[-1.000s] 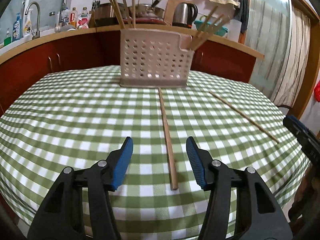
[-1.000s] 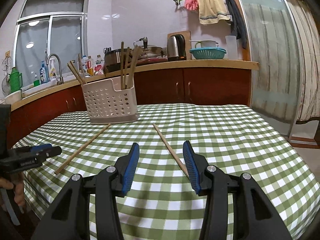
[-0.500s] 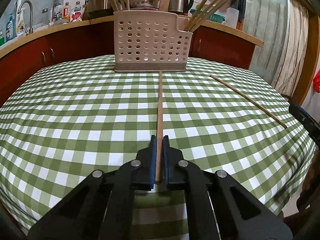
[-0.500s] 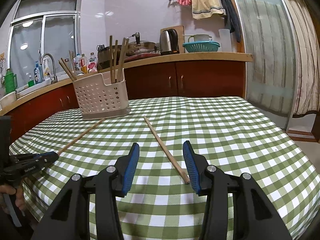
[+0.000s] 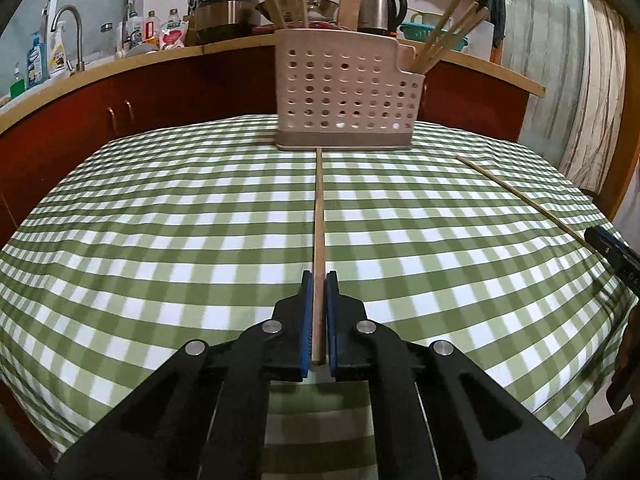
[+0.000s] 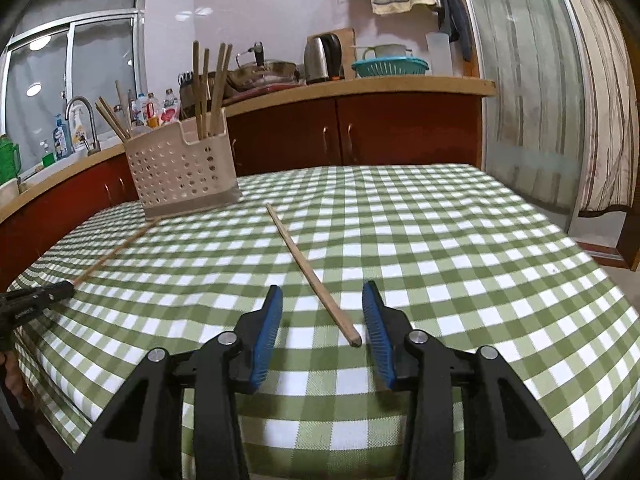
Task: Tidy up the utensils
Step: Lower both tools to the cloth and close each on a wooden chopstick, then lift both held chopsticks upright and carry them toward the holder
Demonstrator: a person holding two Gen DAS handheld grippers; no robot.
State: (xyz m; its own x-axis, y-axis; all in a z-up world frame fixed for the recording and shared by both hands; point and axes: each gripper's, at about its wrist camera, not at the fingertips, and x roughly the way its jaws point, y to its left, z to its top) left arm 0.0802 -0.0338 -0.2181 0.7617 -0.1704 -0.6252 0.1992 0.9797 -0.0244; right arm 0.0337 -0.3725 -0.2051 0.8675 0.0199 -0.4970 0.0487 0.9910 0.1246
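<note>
My left gripper (image 5: 319, 280) is shut on the near end of a wooden chopstick (image 5: 319, 216) that points straight at the beige perforated utensil holder (image 5: 344, 96), which holds several upright chopsticks. A second chopstick (image 5: 520, 196) lies on the cloth to the right. In the right wrist view my right gripper (image 6: 322, 294) is open, its blue pads either side of the near end of that second chopstick (image 6: 308, 272). The holder (image 6: 182, 168) stands at the far left, and the left gripper (image 6: 44, 294) with its chopstick (image 6: 114, 250) shows at the left edge.
The table wears a green and white checked cloth (image 5: 160, 220). Behind it runs a red cabinet counter (image 6: 360, 124) with a kettle (image 6: 322, 58), pots, a teal basket and a sink tap (image 5: 68, 36). A curtained glass door (image 6: 532, 92) is at the right.
My left gripper went from open around the chopstick to shut on its near end. My right gripper moved forward so the second chopstick's end now lies between its open pads.
</note>
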